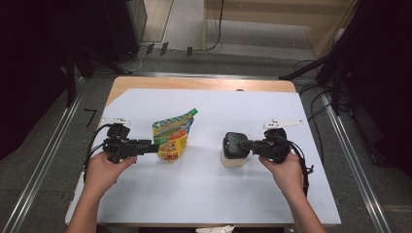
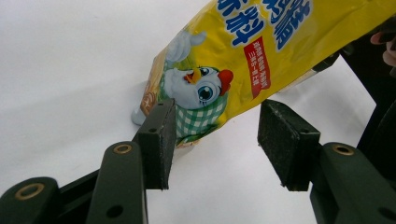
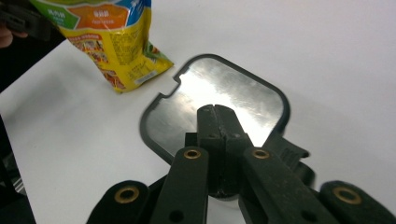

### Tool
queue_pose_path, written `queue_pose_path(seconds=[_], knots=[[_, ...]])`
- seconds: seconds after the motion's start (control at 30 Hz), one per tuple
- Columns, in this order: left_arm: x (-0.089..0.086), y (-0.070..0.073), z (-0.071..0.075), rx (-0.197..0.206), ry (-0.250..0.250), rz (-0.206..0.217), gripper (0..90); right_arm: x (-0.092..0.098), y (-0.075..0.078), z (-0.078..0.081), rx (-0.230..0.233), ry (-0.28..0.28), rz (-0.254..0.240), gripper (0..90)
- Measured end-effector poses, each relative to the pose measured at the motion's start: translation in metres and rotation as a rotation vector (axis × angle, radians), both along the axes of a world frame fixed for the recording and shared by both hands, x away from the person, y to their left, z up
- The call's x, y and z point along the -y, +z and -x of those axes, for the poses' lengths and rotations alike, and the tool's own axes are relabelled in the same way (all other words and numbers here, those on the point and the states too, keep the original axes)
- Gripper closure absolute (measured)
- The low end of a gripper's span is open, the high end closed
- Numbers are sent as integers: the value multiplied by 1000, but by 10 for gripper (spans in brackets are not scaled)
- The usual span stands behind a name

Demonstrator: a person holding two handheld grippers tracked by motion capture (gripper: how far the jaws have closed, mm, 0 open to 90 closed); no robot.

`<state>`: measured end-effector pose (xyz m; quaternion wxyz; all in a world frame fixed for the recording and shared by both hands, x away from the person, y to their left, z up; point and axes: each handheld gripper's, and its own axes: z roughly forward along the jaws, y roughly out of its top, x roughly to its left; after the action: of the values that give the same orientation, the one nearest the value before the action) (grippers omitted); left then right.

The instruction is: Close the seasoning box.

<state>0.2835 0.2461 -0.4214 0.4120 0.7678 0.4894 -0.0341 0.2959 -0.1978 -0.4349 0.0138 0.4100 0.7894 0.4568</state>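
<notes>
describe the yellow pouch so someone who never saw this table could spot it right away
On the white sheet that covers the table, look left of centre, just ahead of the left gripper. The yellow pouch lies there, its green cap pointing away from the person. Its only neighbour is a black-lidded container to the right; the pouch is bright, flat, printed with a cartoon chicken.

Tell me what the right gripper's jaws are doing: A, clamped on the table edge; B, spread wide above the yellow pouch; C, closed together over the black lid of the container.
C: in the right gripper view the right gripper has its jaws pressed together over the black lid.
</notes>
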Motion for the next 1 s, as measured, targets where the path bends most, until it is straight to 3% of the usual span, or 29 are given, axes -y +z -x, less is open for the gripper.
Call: queue_pose_path(seconds=[0.33,1.0], knots=[[-1,-2,0,-1,2,-6,476,-13,-5,2,11,36,25,900],[-4,-4,0,-5,21,-21,457,13,2,-2,74,-10,16,605]])
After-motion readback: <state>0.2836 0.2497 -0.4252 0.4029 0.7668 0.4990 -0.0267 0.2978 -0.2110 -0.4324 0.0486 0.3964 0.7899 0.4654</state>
